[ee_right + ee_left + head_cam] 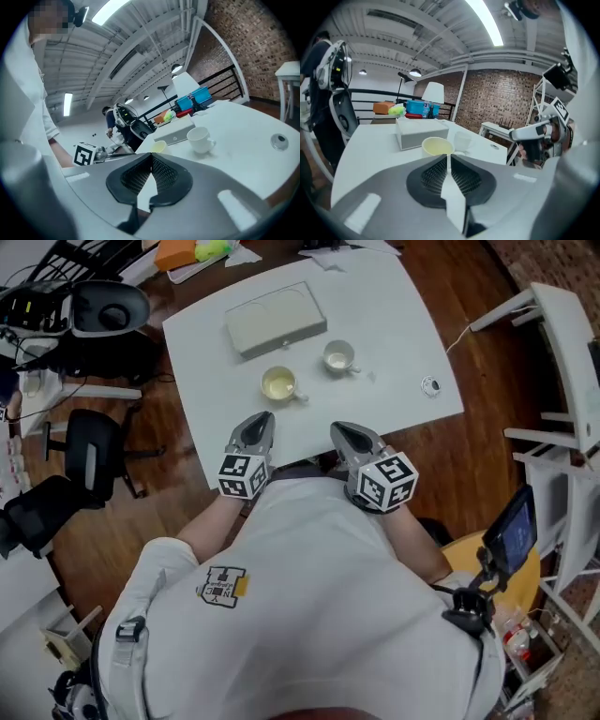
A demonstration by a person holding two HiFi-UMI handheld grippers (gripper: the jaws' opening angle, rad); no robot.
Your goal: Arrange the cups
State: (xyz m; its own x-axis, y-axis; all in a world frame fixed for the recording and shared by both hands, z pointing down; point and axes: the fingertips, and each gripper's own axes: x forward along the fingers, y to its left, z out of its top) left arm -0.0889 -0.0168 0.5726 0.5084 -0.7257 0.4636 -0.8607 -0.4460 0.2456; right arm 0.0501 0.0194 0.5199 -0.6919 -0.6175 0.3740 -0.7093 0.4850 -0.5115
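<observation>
A pale yellow cup (279,384) and a white cup (338,357) stand apart on the white table (403,324), in front of a flat grey box (275,321). My left gripper (263,419) sits at the table's near edge, just short of the yellow cup, jaws shut and empty. My right gripper (337,429) is beside it, also shut on nothing. In the left gripper view the left gripper (448,157) points at the yellow cup (437,146), with the white cup (464,140) behind. The right gripper (151,157) faces the white cup (200,139) and the yellow cup (158,146).
A small round disc (430,385) lies near the table's right edge. Orange and green items (192,251) sit at the far corner. Black chairs (89,451) stand to the left, white furniture (562,352) to the right.
</observation>
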